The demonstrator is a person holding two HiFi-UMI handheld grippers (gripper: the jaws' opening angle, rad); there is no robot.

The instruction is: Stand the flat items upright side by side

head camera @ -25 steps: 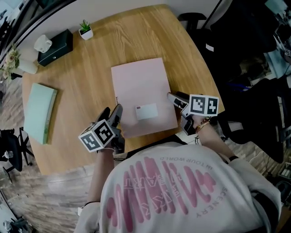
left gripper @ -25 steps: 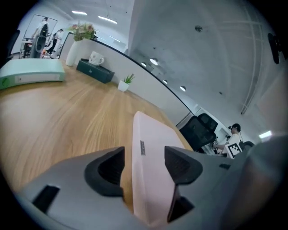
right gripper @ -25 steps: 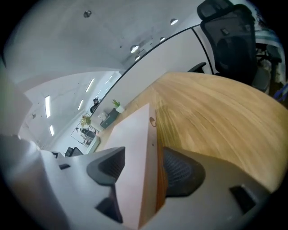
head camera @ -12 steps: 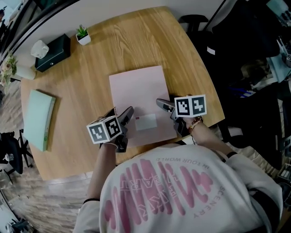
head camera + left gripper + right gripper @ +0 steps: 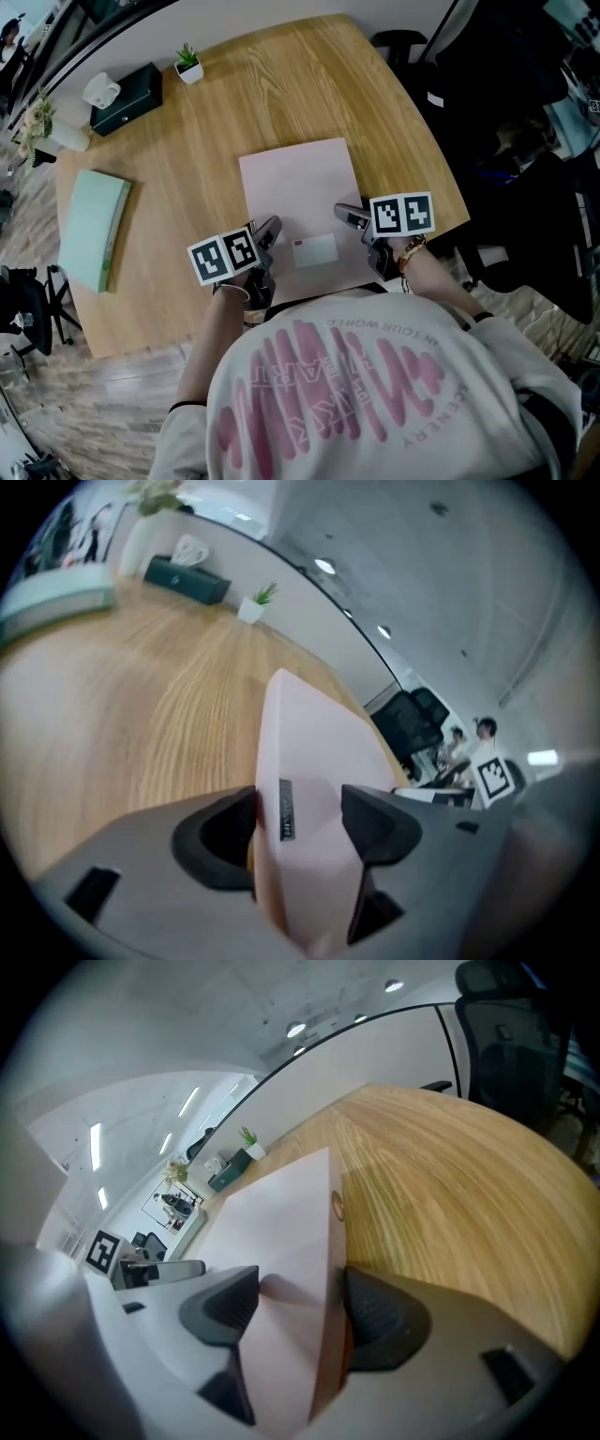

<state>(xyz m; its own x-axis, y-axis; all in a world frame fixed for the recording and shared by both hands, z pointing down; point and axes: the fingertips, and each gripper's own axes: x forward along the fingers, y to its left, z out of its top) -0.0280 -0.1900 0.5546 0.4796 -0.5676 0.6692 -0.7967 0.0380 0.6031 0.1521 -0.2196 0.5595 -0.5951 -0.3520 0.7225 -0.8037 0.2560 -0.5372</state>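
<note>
A pink folder [image 5: 298, 187] with a white label lies on the wooden table [image 5: 187, 159], its near edge towards me. My left gripper [image 5: 270, 228] is at the near left corner. Its jaws have just been closing, and in the left gripper view [image 5: 298, 813] they clamp the spine edge of the pink folder [image 5: 309, 742]. At the near right corner my right gripper [image 5: 345, 214] has just been closing too. In the right gripper view [image 5: 295, 1302] both pads press on the pink folder [image 5: 281, 1213]. A pale green book [image 5: 92, 228] lies flat at the table's left.
A dark box [image 5: 127, 98] with a white cup [image 5: 100, 90] on it and a small potted plant [image 5: 189, 64] stand at the table's far left. A black chair [image 5: 398, 42] stands behind the far edge. The table's right edge curves close to my right gripper.
Both grippers have moved from beside the folder's near corners inward onto them. Their jaws now sit around the folder's side edges.
</note>
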